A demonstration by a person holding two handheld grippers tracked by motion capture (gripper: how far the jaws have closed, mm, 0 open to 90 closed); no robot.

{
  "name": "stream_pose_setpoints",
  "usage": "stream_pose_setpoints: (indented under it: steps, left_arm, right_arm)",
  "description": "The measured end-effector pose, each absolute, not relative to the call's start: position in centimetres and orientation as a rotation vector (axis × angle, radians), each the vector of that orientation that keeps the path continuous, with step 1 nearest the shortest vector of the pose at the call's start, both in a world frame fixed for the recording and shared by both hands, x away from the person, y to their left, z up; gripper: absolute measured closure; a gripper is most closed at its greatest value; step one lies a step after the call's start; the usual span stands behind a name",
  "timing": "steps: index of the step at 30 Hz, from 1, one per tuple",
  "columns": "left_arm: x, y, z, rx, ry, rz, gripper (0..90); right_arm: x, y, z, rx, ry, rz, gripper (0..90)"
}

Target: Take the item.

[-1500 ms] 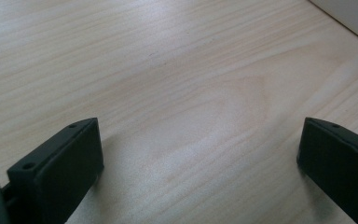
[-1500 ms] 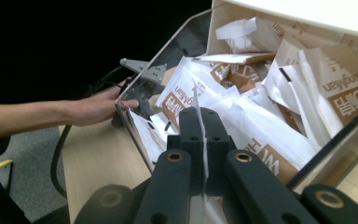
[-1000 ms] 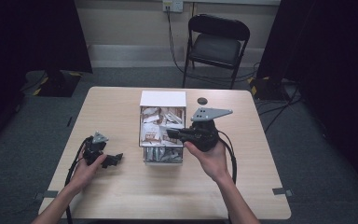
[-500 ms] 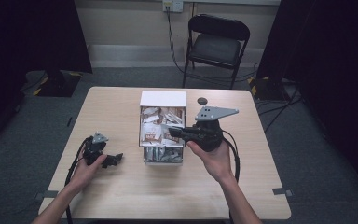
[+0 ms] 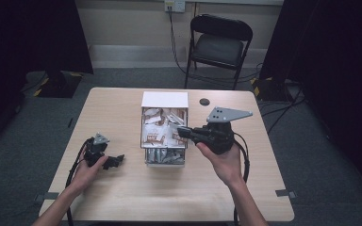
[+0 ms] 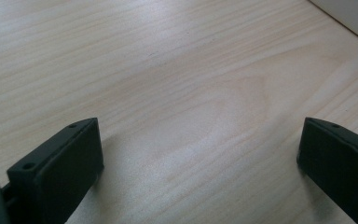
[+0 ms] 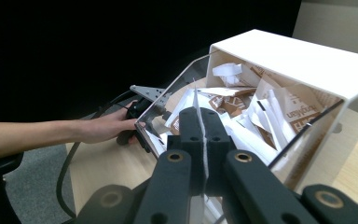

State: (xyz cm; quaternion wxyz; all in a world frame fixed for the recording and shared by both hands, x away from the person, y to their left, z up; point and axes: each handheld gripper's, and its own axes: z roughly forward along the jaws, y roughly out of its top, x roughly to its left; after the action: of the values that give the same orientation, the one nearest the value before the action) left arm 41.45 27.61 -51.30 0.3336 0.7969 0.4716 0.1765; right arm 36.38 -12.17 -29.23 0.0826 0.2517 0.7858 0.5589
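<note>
White and thin, likely a sachet seen edge-on, the strip is clamped in your right gripper, which has eased toward 3 o'clock from the packet box at mid-table, so the pick looks made; your left gripper rests wide open at 8 o'clock.

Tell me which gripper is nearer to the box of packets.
Right. The right gripper reaches over the box of packets, its jaws shut on a white packet. The left gripper rests open on the table, off to the box's left.
</note>
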Motion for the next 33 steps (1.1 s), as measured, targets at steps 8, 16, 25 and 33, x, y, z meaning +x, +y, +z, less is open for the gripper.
stream_pose_setpoints:
  steps: [8,16,25,33]
  left_arm:
    - [41.4,27.6,-51.3,2.074,1.235,0.461,0.0]
    - [41.4,27.6,-51.3,2.074,1.235,0.46,0.0]
    - [41.4,27.6,-51.3,2.074,1.234,0.461,0.0]
    - [41.4,27.6,-51.3,2.074,1.234,0.461,0.0]
  right_arm:
    - [36.1,-13.5,-29.1,0.78,2.33,1.636,89.7]
    - [35.6,-15.0,-29.2,0.799,2.302,1.637,89.7]
    - [35.6,-16.3,-29.3,0.84,2.274,1.638,89.7]
    - [35.7,-17.6,-29.3,0.885,2.245,1.632,89.7]
